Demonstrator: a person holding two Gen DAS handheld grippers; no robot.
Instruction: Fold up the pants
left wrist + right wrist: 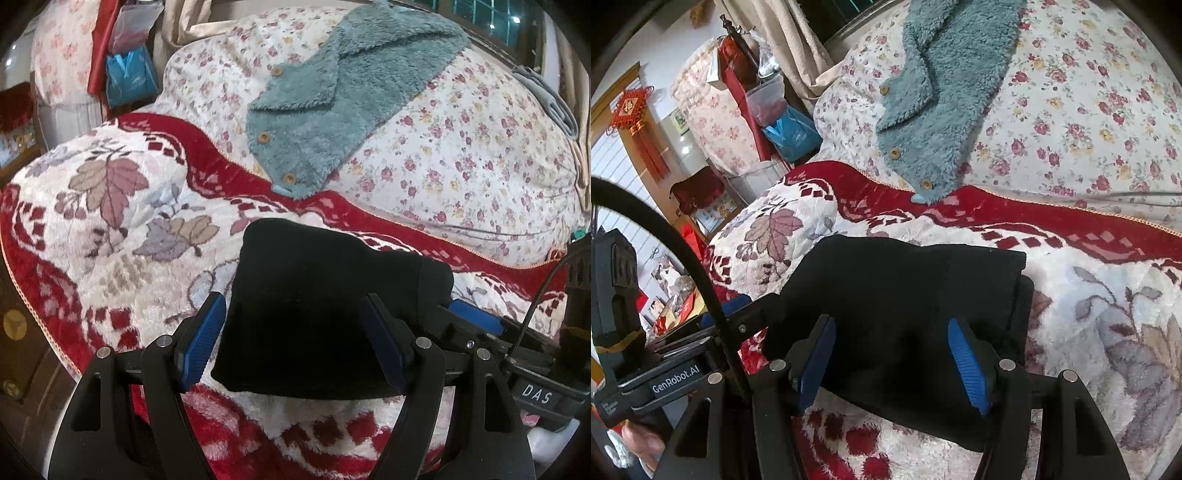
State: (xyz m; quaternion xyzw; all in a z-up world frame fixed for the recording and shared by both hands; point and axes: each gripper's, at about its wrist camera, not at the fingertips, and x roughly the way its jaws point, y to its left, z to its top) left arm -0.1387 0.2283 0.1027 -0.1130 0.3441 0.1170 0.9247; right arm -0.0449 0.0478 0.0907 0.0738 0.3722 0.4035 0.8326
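The black pants (pixel 310 306) lie folded into a compact thick rectangle on the red and white floral blanket (pixel 110 229); they also show in the right wrist view (pixel 905 295). My left gripper (pixel 295 325) is open, its blue pads straddling the near edge of the pants, just above them. My right gripper (pixel 892 350) is open too, its pads straddling the near right part of the pants. In the left wrist view the right gripper's blue pad (pixel 476 317) sits at the pants' right edge.
A teal fluffy buttoned garment (pixel 332 107) lies further back on a rose-print quilt (pixel 461 155). Bags (pixel 127 74) and a wrapped bundle stand at the bed's far left. The blanket's edge drops off at the left.
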